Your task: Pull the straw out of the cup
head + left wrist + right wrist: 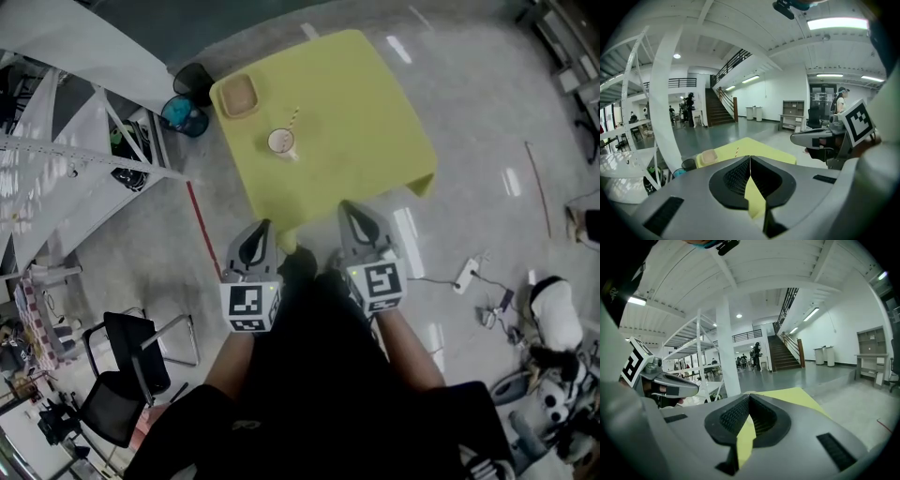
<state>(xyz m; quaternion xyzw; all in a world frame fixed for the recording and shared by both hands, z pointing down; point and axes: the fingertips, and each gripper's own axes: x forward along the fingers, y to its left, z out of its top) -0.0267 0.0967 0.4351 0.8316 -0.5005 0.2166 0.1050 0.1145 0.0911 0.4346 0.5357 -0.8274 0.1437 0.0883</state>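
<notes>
A low yellow table point(356, 112) holds a cup point(281, 142) with a striped straw point(293, 119) standing in it. In the left gripper view only the straw's top point(737, 151) shows above the jaws. Both grippers hover at the table's near edge, well short of the cup. My left gripper point(264, 226) is shut with nothing in it, its jaws meeting in a thin line point(750, 157). My right gripper point(346, 207) is likewise shut and empty point(749, 397). Each gripper view shows the other gripper at its side.
A tan square tray point(238, 96) sits at the table's far left corner. A blue bucket point(183, 115) and a dark bin point(193, 79) stand on the floor beside it. White metal framing point(84, 150) rises at the left. A black chair point(127, 375) and a power strip point(466, 275) lie nearby.
</notes>
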